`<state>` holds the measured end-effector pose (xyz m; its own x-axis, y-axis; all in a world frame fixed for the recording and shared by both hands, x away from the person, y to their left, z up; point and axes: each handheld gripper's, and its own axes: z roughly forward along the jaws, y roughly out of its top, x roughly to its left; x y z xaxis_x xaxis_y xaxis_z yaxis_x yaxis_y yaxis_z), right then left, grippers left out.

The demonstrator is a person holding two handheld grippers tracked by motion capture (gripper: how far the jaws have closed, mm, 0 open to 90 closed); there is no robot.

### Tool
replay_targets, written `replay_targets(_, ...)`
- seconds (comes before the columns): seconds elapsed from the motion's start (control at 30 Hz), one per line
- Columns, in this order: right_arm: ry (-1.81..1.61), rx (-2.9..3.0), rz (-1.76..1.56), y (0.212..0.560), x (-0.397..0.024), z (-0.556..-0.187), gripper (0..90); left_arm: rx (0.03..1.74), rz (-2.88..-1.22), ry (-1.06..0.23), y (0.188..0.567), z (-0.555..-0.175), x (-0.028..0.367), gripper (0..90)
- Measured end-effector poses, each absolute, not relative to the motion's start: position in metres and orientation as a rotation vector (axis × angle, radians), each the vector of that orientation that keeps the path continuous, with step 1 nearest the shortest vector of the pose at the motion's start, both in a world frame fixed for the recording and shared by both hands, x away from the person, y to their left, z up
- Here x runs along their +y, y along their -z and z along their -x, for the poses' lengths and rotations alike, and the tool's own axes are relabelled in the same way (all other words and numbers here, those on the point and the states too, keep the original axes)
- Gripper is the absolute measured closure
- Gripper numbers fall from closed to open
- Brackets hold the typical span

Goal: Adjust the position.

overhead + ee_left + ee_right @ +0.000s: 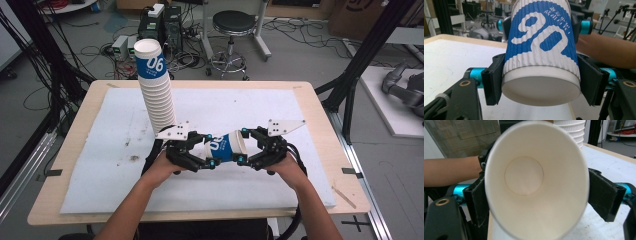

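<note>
The white-and-blue ribbed paper cup (226, 147) lies sideways in the air between both grippers, just above the surface. The left gripper (209, 156) clamps its base end; the right gripper (243, 146) stands wide around the rim, pads apparently clear. I judge the cup light, thin-walled and easily crushed, so the stiffer base or rim suits gripping best. A tall leaning stack of matching cups (155, 92) rests on the white-matted wooden surface (100, 150); behind are a black stool (232, 30) and cables.

We look straight into the open mouth of a white paper cup (536, 182) lying between our black jaws, a stack of ribbed cups (571, 130) behind, forearm (451, 171) at left, above the desk (609, 167).
</note>
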<state>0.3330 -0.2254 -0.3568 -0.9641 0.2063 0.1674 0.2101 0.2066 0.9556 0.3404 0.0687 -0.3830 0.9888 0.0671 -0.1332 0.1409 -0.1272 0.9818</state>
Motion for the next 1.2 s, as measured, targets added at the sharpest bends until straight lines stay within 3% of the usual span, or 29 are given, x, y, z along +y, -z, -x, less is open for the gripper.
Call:
replay_targets(0.2,1.874,-2.495,0.374,0.355,-0.228,-0.332,22.2,0.170,-1.763,0.036,0.383,-0.337,0.064,28.8)
replay_targets(0.33,1.796,-2.612,0.366,0.352,-0.224,-0.331,23.6,0.197,-1.838,-0.041,0.381,-0.334,0.061,20.3)
replay_targets(0.47,1.757,-2.656,0.332,0.352,-0.220,-0.330,23.6,0.163,-1.896,-0.052,0.382,-0.332,0.057,21.0)
replay_targets(0.63,1.746,-2.642,0.328,0.350,-0.217,-0.328,23.7,0.114,-1.934,-0.027,0.386,-0.332,0.052,29.3)
replay_targets(1.0,2.033,-2.385,0.485,0.350,-0.223,-0.329,18.5,0.187,-1.734,0.027,0.395,-0.335,0.057,29.8)
replay_targets(1.2,2.029,-2.334,0.481,0.352,-0.220,-0.329,16.0,0.180,-1.660,0.026,0.393,-0.334,0.056,29.8)
